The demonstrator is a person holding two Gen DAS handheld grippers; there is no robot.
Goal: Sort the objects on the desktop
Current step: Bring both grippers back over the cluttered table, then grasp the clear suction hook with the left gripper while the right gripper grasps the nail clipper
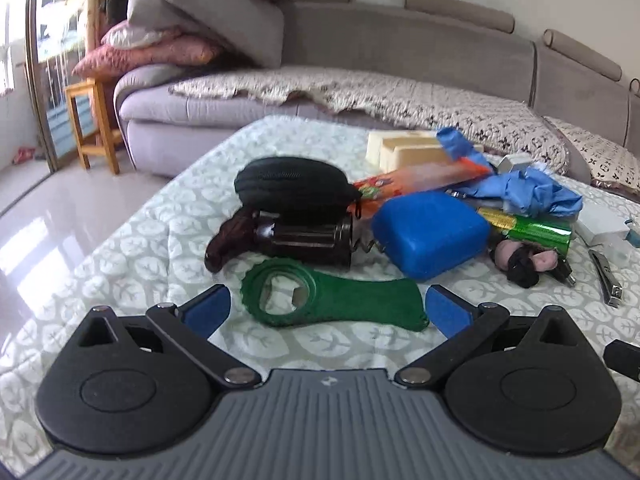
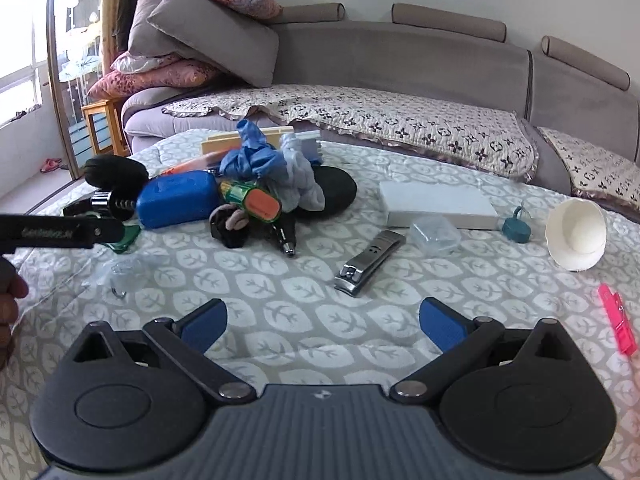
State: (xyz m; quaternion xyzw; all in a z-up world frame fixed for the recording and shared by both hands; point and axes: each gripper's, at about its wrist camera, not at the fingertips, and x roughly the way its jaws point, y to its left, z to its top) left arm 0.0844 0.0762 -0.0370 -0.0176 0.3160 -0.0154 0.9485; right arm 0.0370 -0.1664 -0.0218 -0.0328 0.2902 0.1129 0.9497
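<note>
— Where is the left gripper just now?

— Low over the near edge of the table, jaws wide apart. The green bottle opener lies flat on the leaf-print cloth between the blue pads, nothing touching it that I can see.

— And behind the opener?

— A heap toward the table's middle. A dark corkscrew lies on its side just behind the opener, a black zip case behind that, and a blue plastic box beside the corkscrew's spiral. Crumpled blue gloves sit on top of a green and orange tube.

— The right gripper?

— Also open, jaws spread, holding nothing, hovering over bare cloth at the near edge. A steel nail clipper lies a little ahead of it, apart from the heap.

— Anything further right?

— A flat white box, with a small clear case touching its front edge. A white paper cup lies tipped on its side toward the right edge, and a pink clip sits nearer the corner.
</note>
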